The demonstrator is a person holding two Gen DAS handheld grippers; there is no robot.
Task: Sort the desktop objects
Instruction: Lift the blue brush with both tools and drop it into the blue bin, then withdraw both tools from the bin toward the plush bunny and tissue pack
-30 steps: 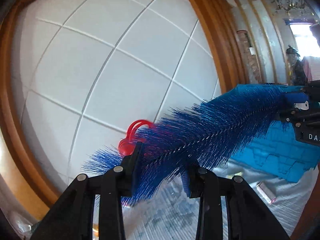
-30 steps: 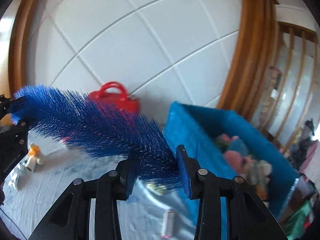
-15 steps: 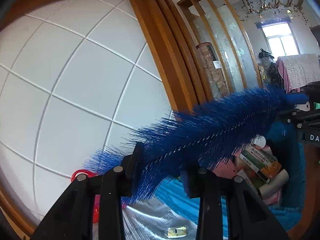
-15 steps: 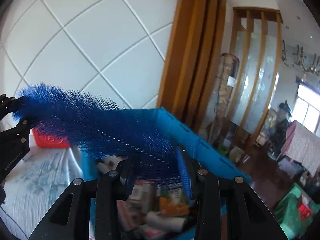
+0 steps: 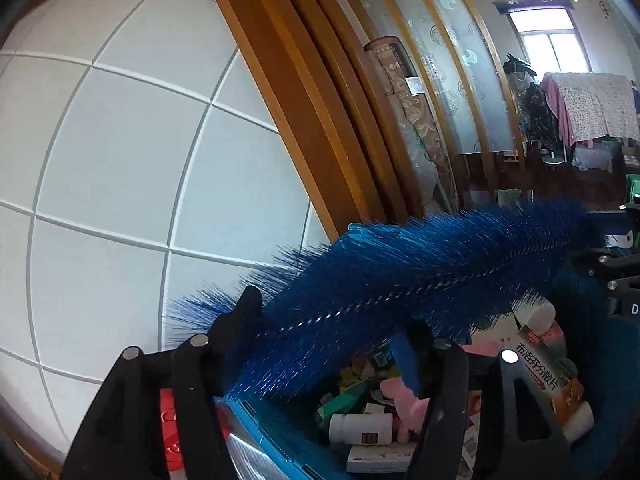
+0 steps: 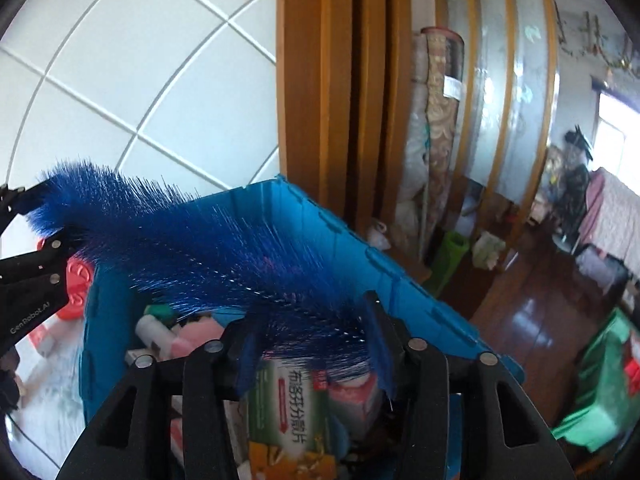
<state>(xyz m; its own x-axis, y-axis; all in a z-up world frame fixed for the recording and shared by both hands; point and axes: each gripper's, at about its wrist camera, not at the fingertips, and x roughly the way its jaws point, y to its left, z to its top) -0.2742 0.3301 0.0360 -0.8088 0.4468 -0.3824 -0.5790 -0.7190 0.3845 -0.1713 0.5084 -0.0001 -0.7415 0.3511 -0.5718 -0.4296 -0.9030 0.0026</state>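
A blue crate (image 6: pixel 304 216), full of boxes and bottles, sits below both grippers. Over it stretches a long blue bristle brush (image 5: pixel 400 280), its ends between the fingers of the left gripper (image 5: pixel 332 340) and right gripper (image 6: pixel 308 340), both pairs spreading apart.

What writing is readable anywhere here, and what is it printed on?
"布洛芬分散片": green and white medicine box in the blue bin; also seen in the left view.
"GenRobot.AI": side of the left tool.
"D": cut-off letter on the right tool's body.
White bottle's label: too small to read.
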